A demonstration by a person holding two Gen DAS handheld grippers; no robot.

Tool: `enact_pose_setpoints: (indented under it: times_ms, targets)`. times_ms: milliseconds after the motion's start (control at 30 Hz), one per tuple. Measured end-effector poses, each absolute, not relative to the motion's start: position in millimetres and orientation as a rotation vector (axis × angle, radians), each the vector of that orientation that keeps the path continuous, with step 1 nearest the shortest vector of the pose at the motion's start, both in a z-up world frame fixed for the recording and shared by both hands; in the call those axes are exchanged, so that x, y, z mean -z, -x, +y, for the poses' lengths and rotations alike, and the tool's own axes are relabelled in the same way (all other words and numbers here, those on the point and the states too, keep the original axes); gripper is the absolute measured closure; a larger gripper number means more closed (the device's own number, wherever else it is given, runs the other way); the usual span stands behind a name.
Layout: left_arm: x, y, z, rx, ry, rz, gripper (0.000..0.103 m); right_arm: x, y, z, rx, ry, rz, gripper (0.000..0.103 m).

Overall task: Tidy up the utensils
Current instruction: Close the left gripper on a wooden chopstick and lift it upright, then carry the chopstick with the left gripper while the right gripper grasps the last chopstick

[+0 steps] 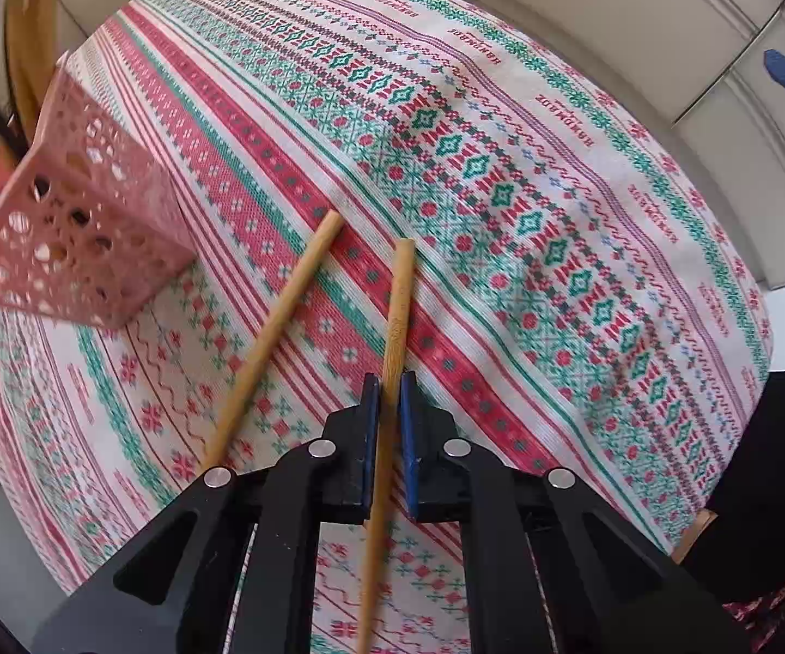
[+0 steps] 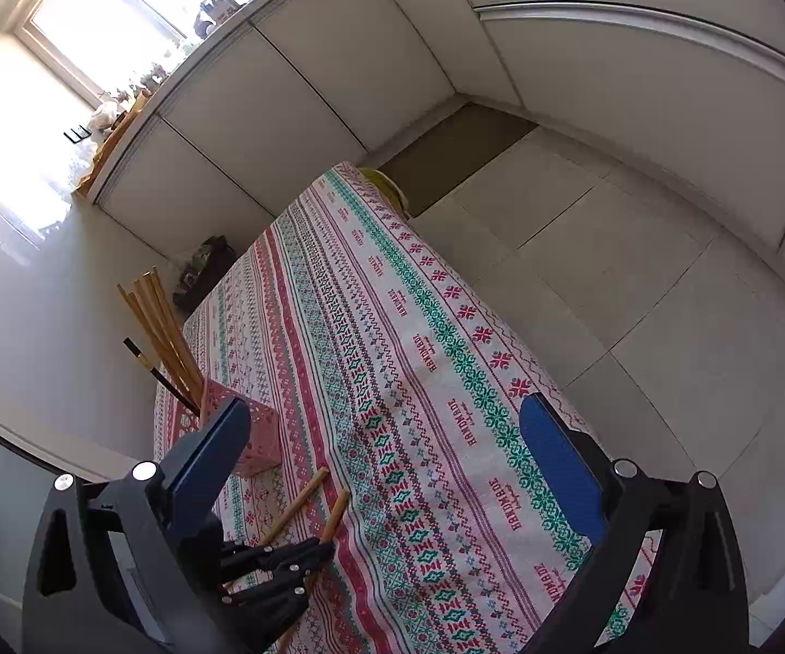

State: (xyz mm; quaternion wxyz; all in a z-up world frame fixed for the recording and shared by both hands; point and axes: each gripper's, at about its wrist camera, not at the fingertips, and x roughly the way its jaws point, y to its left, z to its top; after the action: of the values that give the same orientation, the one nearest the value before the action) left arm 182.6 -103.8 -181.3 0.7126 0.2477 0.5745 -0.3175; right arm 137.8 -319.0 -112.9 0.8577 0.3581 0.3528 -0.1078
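Observation:
My left gripper (image 1: 389, 389) is shut on a wooden chopstick (image 1: 399, 300) that points away over the patterned tablecloth (image 1: 501, 163). A second wooden chopstick (image 1: 278, 327) lies on the cloth just left of it. A pink perforated holder (image 1: 76, 234) stands at the left, with several wooden chopsticks (image 2: 160, 321) and a dark one upright in it. My right gripper (image 2: 387, 463) is open and empty, held high above the table; it looks down on the left gripper (image 2: 283, 561), both loose chopsticks (image 2: 305, 501) and the holder (image 2: 253, 441).
The table's right edge (image 2: 501, 327) drops to a pale tiled floor (image 2: 637, 272). White cabinets (image 2: 283, 109) run along the far walls, with a window at the upper left. A dark object sits on the floor behind the table's far left corner.

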Motion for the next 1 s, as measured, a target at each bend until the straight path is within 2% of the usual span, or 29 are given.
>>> enact_pose_setpoints:
  times_ms: [133,300,333,400,467,567,867,1000]
  targets:
    - [162.7,-160.2,-57.7,0.683,-0.278,1.219,0.097,121.9,-150.3,-297.0,0.184,-0.684,0.826,0.007]
    - [105.7,-137.9,19.7,0.661,0.039,1.029,0.097,161.8,-182.4,-247.6,0.095,-0.659,1.033,0.008]
    - [90.2,-139.5,25.6,0.655,0.067,0.987,0.097,172.2,-189.8,-239.5,0.082,-0.702,1.079,0.011]
    - [71.5,-138.1,48.4,0.634,0.104,0.893,0.097,191.0,-203.0,-227.2,0.094,-0.791,1.142,0.024]
    - [52.1,-138.2,70.3,0.63,0.155,0.82,0.097,204.3,-214.8,-217.0,0.148,-0.852,1.173,0.027]
    - [34.4,-137.3,96.0,0.639,0.234,0.742,0.097,209.0,-236.7,-192.2,0.24,-0.738,1.215,0.039]
    - [6.5,-135.9,128.3,0.695,0.316,0.632,0.097,218.8,-281.1,-139.9,0.481,-0.465,1.228,0.053]
    - [2.8,-134.5,131.8,0.695,0.323,0.624,0.097,219.5,-279.6,-125.1,0.433,-0.327,1.234,0.081]
